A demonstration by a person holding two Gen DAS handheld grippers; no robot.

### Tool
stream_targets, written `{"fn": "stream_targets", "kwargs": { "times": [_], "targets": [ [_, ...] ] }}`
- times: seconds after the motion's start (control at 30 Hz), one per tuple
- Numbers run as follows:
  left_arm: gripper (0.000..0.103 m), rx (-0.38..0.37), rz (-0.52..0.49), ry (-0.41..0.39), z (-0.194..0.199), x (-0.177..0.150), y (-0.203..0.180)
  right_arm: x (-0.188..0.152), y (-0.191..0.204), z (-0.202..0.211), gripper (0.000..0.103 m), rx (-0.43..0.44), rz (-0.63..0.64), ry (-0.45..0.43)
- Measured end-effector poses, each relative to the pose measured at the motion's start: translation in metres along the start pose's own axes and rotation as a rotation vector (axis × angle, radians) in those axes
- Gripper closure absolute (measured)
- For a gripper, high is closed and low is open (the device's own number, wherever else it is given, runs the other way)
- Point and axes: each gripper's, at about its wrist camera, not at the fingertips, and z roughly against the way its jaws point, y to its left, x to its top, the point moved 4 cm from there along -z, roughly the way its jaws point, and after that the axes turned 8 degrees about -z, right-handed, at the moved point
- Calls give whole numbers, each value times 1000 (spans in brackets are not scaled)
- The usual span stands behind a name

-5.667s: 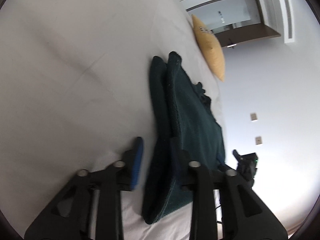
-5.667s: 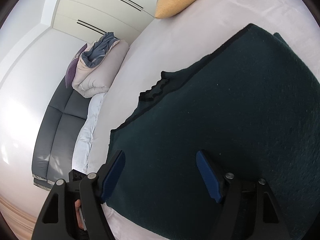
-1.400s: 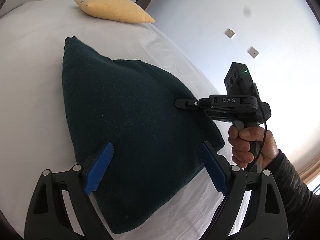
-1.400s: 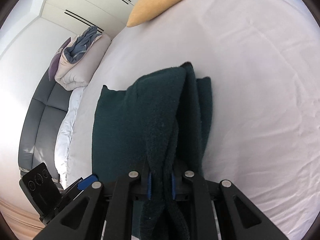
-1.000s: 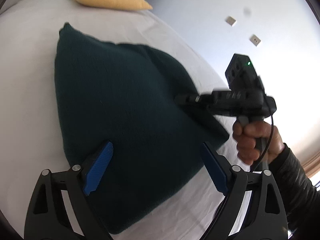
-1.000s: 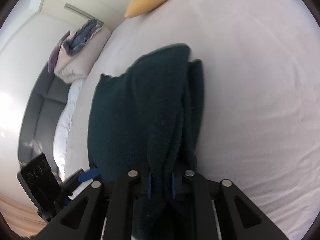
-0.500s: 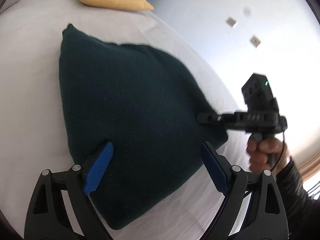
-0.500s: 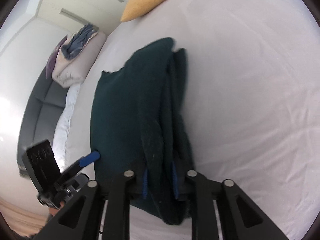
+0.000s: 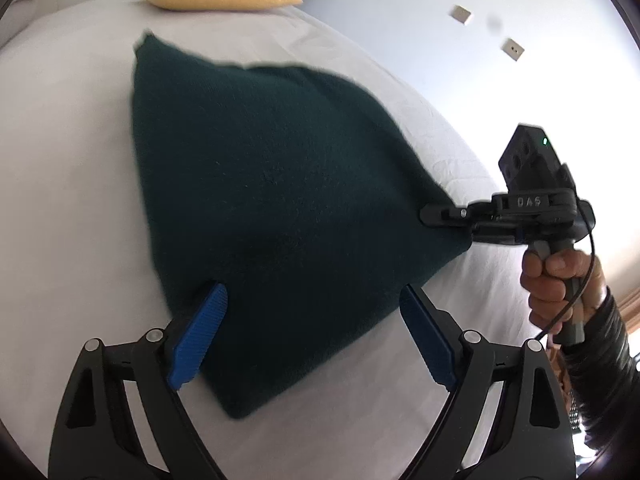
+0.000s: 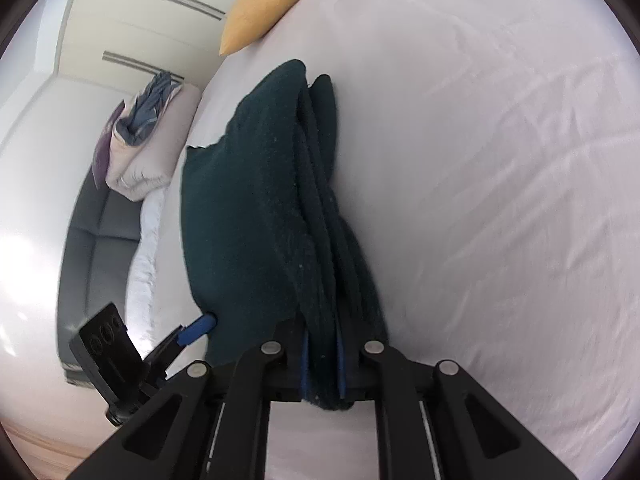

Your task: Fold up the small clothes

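Right gripper stays clamped on the folded dark green garment's corner and has dragged it sideways across the bed, left gripper fingers wide open over its near edge, so fold looks nearly squared.

Left hand-held gripper wide open; right hand-held gripper clamped tight, both angled downward.

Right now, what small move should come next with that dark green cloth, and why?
Probably open the right gripper: it is shut on the folded dark green garment's corner, which already lies on the white bed, while the left gripper is open.
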Motion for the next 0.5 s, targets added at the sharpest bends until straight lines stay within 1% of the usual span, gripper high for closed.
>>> {"fn": "stream_targets", "kwargs": {
  "times": [0.07,0.13,0.2,0.23,0.27,0.3,0.33,0.37,0.43,0.5],
  "targets": [
    [14,36,-6,-43,13,13,1,-2,2,3,92,-1,8,1],
    [14,91,-17,-65,13,30,4,0,-4,-2,92,5,-5,19],
    [14,145,-44,-8,-5,43,5,1,-13,-9,92,20,-12,46],
    [14,174,-62,46,-20,45,6,2,-20,-10,93,49,-30,47],
    [14,220,-92,89,-34,45,7,3,-21,-8,93,74,-48,43],
    [14,261,-121,109,-43,45,7,2,-20,-4,90,86,-45,35],
    [14,297,-145,124,-49,45,5,1,-18,1,85,79,-29,22],
    [14,319,-159,130,-52,45,3,0,-15,7,85,66,-20,10],
    [14,329,-153,131,-55,48,4,3,-11,22,80,34,-14,-33],
    [14,324,-147,135,-56,50,6,12,-4,39,73,-10,-5,-108]
  ]
}}
